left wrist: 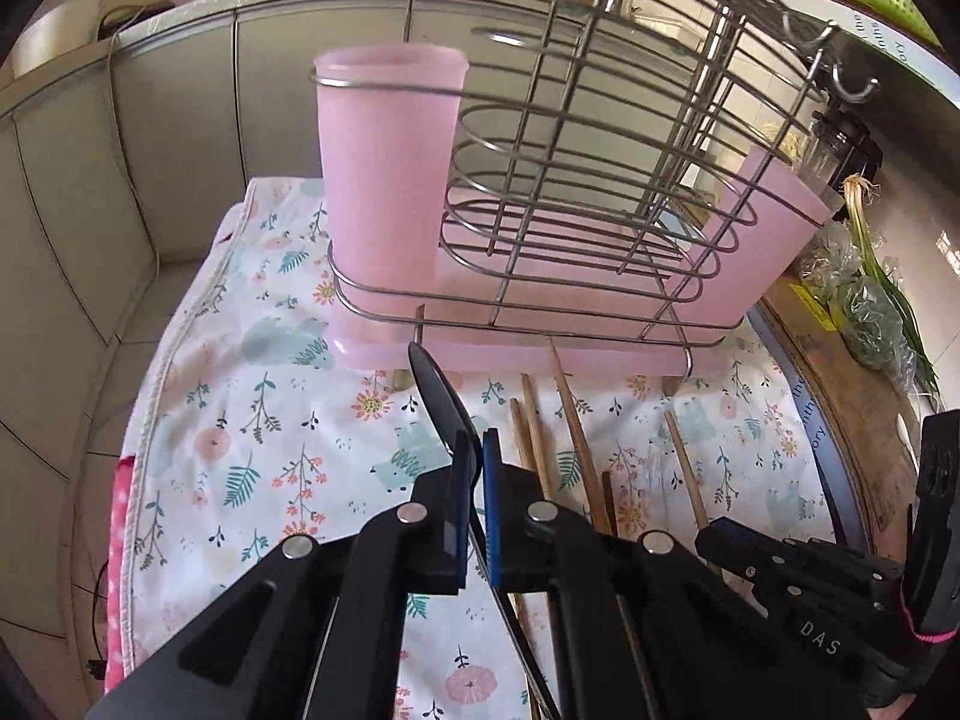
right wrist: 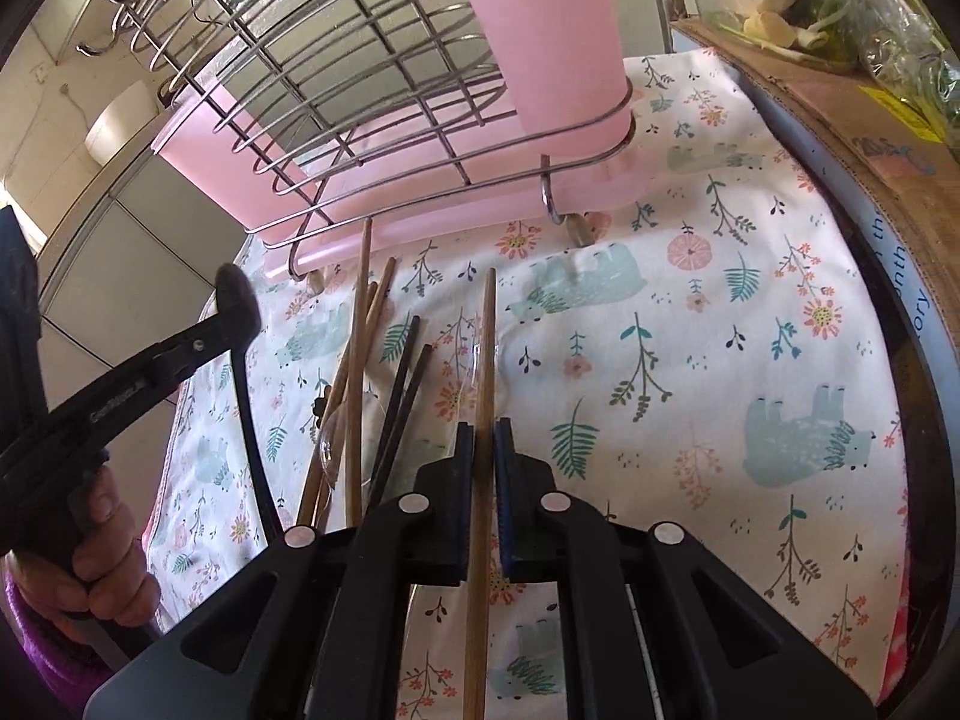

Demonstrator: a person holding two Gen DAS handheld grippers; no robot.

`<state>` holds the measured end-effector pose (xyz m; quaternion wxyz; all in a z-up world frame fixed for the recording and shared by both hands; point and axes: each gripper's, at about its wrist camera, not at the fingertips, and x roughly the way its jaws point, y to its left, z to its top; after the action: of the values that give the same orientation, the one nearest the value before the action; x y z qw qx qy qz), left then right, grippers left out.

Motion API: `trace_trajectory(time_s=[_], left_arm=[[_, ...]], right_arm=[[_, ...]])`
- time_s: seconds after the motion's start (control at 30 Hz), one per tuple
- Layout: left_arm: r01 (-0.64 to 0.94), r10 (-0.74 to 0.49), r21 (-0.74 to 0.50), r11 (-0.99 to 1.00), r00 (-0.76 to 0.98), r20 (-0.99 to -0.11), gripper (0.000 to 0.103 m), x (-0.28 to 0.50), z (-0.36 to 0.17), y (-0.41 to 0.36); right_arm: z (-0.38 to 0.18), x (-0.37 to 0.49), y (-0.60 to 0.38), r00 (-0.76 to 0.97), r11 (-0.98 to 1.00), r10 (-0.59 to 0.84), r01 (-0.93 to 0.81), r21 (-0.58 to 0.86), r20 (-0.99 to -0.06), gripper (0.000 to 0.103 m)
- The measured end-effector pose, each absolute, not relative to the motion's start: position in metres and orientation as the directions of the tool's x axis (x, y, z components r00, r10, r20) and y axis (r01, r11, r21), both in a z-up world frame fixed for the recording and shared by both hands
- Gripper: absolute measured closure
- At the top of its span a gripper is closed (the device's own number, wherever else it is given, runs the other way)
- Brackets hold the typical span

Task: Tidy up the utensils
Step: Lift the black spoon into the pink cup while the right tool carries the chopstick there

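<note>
While both sets of fingers are already closed on something, the job of sorting is barely begun, judging by what lies loose on the floral cloth (right wrist: 690,312). Left gripper (left wrist: 477,450) is pinched narrow on a black spoon (left wrist: 441,396); its dark bowl sticks out beyond the fingertips and its thin handle runs back between the pads and below them. Right gripper (right wrist: 483,438) is clamped on a single wooden chopstick (right wrist: 489,348), which passes straight through between the pads, its far end well ahead of the tips and its near end trailing under the fingers.

To the left of the right fingers lie the rest: more wooden chopsticks (right wrist: 360,324) and a dark pair (right wrist: 402,384), crossing one another in a loose heap. Ahead of both grippers stands the wire rack (right wrist: 372,90) with its pink cup (left wrist: 384,180), beyond the left fingertips and a little to their left.

Handling, as I judge it: the spoon looks light and stiff, probably slick plastic, held near the neck so the bowl may swing. The chopstick is light, rigid and thin, so it could pivot between the pads; a hold nearer its middle would steady it for dropping upright into a cup
</note>
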<state>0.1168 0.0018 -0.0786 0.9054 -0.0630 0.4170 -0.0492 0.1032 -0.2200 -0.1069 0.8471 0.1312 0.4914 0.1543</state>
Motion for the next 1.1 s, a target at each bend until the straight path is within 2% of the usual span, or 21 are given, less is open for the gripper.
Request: trace_trajectory(time_s=[0.1,0.43,0.67,0.97,1.1], left_arm=[[0.050,-0.160,-0.171,0.984,0.676,-0.719,0.100,0.104,-0.066,0.006],[0.100,-0.221,-0.236,0.967,0.789,-0.574,0.100,0.070,-0.009,0.030],[0.114,-0.202,-0.212,0.971,0.864,-0.460,0.100,0.048,0.042,0.043],[0.109,-0.150,-0.151,0.983,0.944,-0.295,0.100,0.049,0.124,0.059],[0.089,-0.116,-0.120,0.989,0.964,-0.239,0.100,0.058,0.147,0.060]], right_arm=[[-0.097,0.099,-0.221,0.497,0.917,0.389,-0.132,0.375,-0.776,0.096],[-0.041,0.081,-0.240,0.658,0.891,0.424,-0.182,0.416,-0.622,0.096],[0.003,0.080,-0.241,0.739,0.906,0.389,-0.201,0.372,-0.550,0.096],[0.103,0.091,-0.254,0.840,0.930,0.339,-0.232,0.285,-0.424,0.096],[0.146,0.103,-0.257,0.891,0.956,0.272,-0.207,0.207,-0.364,0.096]])
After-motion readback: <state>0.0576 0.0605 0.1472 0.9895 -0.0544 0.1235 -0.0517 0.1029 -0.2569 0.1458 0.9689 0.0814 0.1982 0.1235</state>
